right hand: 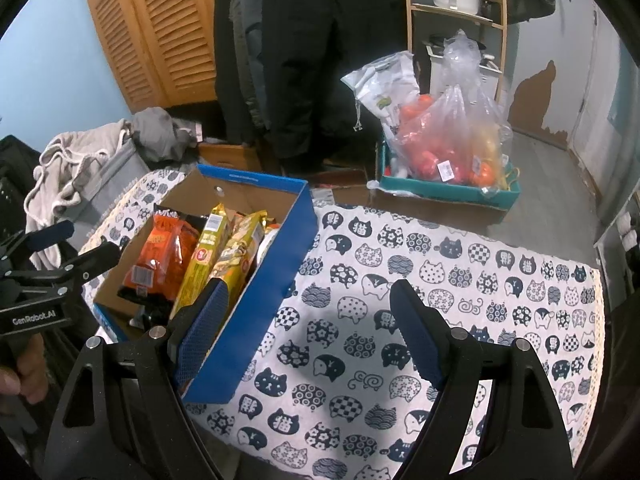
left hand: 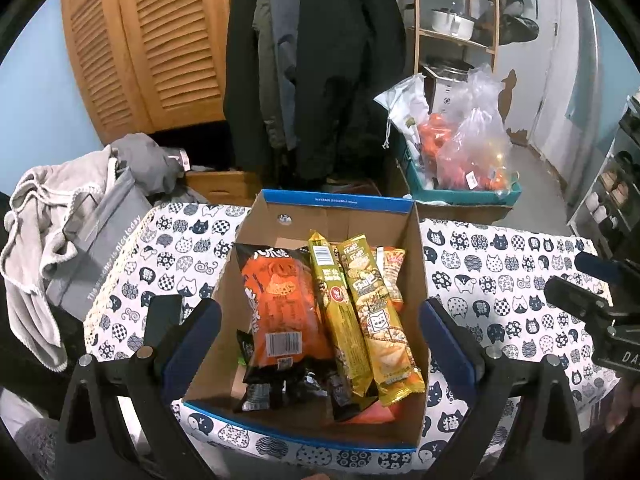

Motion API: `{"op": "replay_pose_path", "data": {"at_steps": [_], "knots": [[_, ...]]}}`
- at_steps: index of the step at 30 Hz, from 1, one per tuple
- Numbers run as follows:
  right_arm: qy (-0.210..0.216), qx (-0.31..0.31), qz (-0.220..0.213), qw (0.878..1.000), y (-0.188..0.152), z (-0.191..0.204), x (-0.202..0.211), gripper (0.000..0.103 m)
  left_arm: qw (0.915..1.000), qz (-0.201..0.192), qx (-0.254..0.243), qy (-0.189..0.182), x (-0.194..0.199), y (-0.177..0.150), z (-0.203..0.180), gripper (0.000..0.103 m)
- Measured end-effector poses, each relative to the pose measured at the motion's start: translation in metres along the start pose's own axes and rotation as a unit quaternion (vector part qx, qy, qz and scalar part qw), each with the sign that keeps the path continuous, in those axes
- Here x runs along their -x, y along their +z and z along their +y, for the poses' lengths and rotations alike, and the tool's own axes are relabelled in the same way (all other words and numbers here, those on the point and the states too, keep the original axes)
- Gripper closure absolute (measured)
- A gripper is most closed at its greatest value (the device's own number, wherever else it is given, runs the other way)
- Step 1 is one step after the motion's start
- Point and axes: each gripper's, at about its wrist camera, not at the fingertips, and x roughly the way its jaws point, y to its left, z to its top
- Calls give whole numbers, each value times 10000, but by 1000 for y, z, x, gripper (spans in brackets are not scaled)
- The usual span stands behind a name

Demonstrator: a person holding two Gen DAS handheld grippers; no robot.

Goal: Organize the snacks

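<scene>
Both tongs stand spread and hold nothing: the left gripper (left hand: 320, 344) frames a blue-rimmed cardboard box (left hand: 420, 272), and the right gripper (right hand: 300, 332) hangs beside that box over a tablecloth (right hand: 440, 280) printed with cats, its left finger just over the blue wall. "GenRobot.AI" reads on the left tool's body. Inside the box the snacks lie lengthwise, near to far: an orange packet (left hand: 284, 300) with a barcode, then two long yellow packets (left hand: 360, 312) beside it, their print illegible.

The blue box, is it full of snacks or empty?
Partly full. The blue box holds an orange bag and yellow packets; bare cardboard shows behind them.
</scene>
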Motion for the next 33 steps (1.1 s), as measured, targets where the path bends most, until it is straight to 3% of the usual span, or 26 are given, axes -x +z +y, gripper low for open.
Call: {"op": "replay_pose_path", "data": {"at_steps": [33], "knots": [[-1,25,18,10000,-4,0,-1,21,10000,-6,14,-21,1,-1,-3,3]]}}
